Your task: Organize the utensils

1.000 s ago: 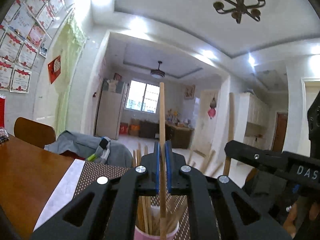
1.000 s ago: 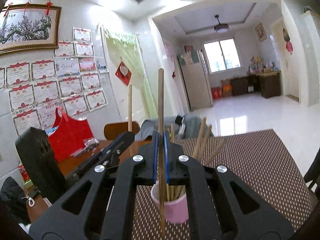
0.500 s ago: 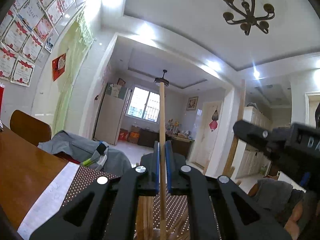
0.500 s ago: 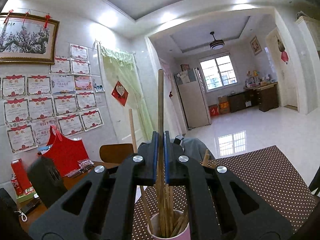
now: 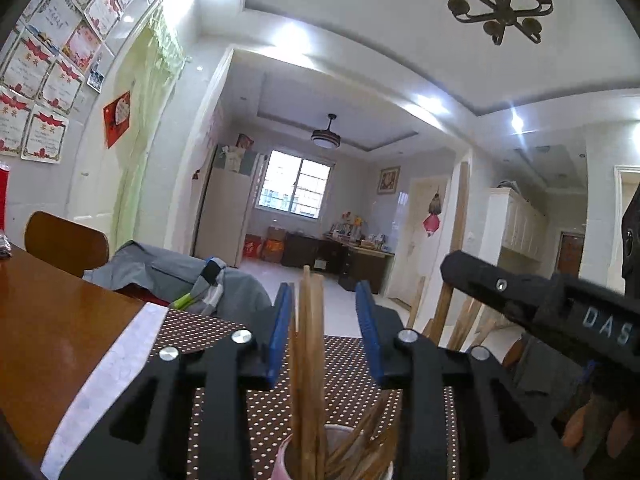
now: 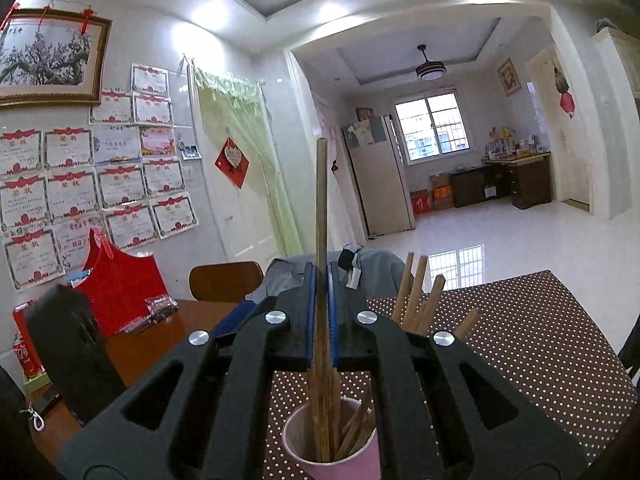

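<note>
A pink cup stands on the brown dotted placemat and holds several wooden chopsticks. My right gripper is shut on one upright chopstick whose lower end reaches into the cup. My left gripper is open above the same cup, with chopsticks standing loose between its blue pads. The right gripper's black body shows at the right of the left wrist view.
The placemat lies on a brown wooden table. A wooden chair with a grey jacket stands behind it. A red bag and a black device sit at the table's left.
My left gripper has opened and let go of its chopstick, which dropped into the cup. My right gripper has lowered its chopstick further into the cup, still shut on it.
</note>
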The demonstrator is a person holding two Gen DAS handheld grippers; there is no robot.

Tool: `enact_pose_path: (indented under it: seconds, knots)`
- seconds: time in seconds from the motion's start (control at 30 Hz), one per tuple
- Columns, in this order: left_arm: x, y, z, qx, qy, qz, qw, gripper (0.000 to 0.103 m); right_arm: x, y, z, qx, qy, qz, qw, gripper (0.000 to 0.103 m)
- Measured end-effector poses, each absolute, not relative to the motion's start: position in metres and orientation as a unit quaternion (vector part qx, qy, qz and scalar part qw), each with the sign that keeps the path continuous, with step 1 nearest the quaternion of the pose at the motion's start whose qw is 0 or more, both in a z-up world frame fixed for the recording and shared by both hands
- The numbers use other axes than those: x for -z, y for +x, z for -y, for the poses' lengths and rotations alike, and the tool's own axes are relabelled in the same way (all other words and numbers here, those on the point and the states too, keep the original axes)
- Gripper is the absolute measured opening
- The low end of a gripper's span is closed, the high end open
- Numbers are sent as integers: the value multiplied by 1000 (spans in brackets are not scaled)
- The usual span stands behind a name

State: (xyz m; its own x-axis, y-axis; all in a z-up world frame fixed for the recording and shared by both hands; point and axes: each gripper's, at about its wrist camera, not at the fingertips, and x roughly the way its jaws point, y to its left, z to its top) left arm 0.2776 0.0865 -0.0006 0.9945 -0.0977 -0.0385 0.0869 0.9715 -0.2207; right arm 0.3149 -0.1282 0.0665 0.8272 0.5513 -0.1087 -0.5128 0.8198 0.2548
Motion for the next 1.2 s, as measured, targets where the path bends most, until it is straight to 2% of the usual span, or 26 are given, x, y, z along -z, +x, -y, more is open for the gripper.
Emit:
enact_pose_path:
  seconds: [0.27,0.53,0.9,0.93,1.0,1.03,1.2]
  knots:
    - [-7,260,-96,5,-81,-51,995,51,-56,311,126,-273,106,-111,950,6]
    - [-7,251,-100,-12,-58,-74,995,59,-47,313,121,-265,95,-133,950,6]
    - [-8,238,-98,-19,-52,-93,994,63,-32,310,129,-257,87,-169,948,10]
    - [-7,236,-97,-18,-51,-95,994,63,-31,309,130,-255,86,-170,948,16]
    - [-7,231,-96,-21,-46,-96,994,63,-31,305,134,-254,88,-169,948,41]
    - [-7,228,-95,-24,-44,-96,994,63,-31,303,136,-254,89,-167,949,58]
    - [-8,213,-92,-22,-36,-107,993,63,-35,286,147,-244,84,-159,953,58]
